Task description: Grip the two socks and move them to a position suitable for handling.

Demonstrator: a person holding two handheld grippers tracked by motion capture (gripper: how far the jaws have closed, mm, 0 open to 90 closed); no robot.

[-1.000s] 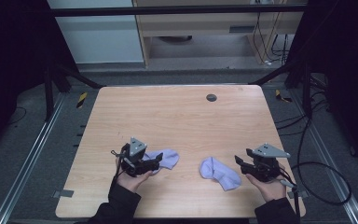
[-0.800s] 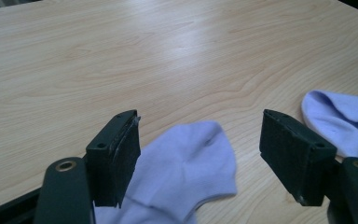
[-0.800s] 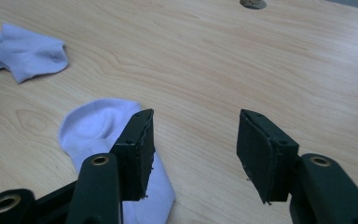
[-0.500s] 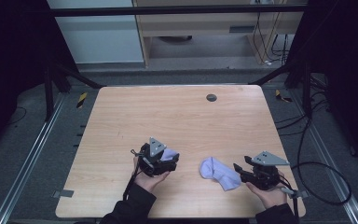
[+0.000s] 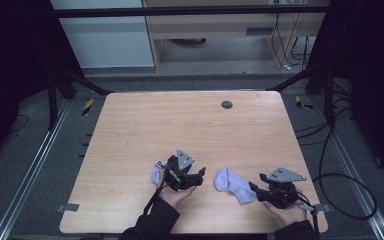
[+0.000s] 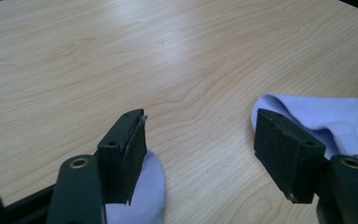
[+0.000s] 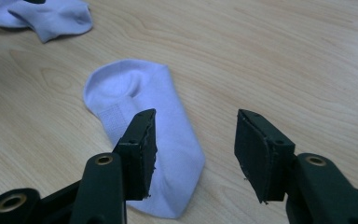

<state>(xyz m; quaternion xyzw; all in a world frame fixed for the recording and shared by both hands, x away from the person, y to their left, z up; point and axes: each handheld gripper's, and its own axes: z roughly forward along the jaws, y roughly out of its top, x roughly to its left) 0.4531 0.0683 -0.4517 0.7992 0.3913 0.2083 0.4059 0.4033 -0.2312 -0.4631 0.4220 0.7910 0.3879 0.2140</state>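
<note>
The left gripper (image 5: pixel 199 176) has its jaws apart with bare wood between the pads, though they have just been closing a little; nothing is gripped. One pale lilac sock (image 6: pixel 142 196) lies under and behind its left jaw, bunched beneath the gripper body in the high view (image 5: pixel 157 173). Ahead and to the right of that gripper lies the second sock (image 5: pixel 234 184), near its jaw tips but apart from them; nothing lies between them on the wooden table (image 5: pixel 190 130).

The right gripper (image 7: pixel 193 144) is released too, jaws spread wide. The second sock (image 7: pixel 142 126) runs from just under its left jaw forward and leftward, flat on the wood, with its end reaching toward the gap between the jaws.

Both hands come in from the near edge, palms cupping the grippers low over the table, left hand (image 5: pixel 172 194) angled rightward, right hand (image 5: pixel 287 212) angled leftward. A small dark disc (image 5: pixel 226 104) sits far ahead near the table's far edge.
</note>
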